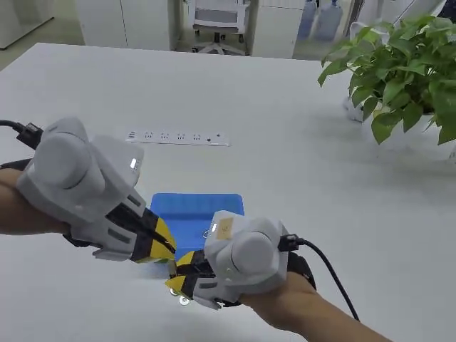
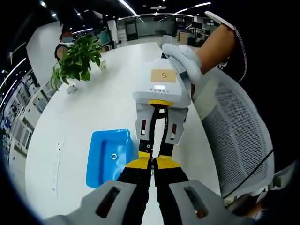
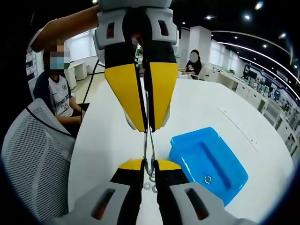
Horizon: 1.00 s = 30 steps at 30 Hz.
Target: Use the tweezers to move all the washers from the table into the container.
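Presently tweezers, near-closed in left gripper and right gripper, run 12-to-6 toward washers in right gripper view; container 4 o'clock.

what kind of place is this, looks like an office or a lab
Probably an open-plan office: a long white table with a power strip on it, a potted plant at one end, and a swivel chair beyond the far edge.

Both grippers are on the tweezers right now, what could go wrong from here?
The tweezers are thin and pinched by the left gripper and right gripper; a mistimed release could drop or twist them. The washers lie close by the right gripper's jaws, so they might get knocked away from the container.
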Motion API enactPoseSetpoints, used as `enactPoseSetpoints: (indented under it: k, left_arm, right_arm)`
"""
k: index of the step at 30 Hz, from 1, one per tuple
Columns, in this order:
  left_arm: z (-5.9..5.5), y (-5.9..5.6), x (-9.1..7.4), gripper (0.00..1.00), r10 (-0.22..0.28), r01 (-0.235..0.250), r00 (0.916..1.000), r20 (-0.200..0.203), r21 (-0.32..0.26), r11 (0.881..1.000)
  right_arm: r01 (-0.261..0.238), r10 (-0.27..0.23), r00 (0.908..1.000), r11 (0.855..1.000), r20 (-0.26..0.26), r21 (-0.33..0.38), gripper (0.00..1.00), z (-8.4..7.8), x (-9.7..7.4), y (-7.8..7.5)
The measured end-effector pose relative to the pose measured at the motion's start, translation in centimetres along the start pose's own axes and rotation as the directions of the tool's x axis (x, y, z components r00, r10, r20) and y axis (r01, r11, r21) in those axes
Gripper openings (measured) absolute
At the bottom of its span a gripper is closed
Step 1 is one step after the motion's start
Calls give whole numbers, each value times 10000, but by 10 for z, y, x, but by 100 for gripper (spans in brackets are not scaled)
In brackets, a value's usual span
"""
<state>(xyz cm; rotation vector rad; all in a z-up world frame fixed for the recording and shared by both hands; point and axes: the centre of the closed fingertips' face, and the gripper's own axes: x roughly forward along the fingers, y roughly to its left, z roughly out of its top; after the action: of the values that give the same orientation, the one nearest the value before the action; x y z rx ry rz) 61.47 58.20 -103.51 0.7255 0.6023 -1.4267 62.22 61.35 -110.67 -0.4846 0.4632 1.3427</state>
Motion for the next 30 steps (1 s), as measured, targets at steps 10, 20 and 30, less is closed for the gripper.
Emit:
enactPoseSetpoints:
  k: [10,20,30]
  left_arm:
    - [8,12,-5,6,-125,130,9998,-156,327,9994]
    - [18,28,-7,6,-78,88,9999,-142,694,9975]
    - [22,46,-7,6,35,-30,10000,-45,881,9961]
  right_arm:
    - [244,-245,9995,9997,205,48,10,8,-6,-14]
    - [541,-542,9980,9985,314,59,10,14,-14,-33]
    - [813,-814,9960,9967,362,43,10,17,-14,-54]
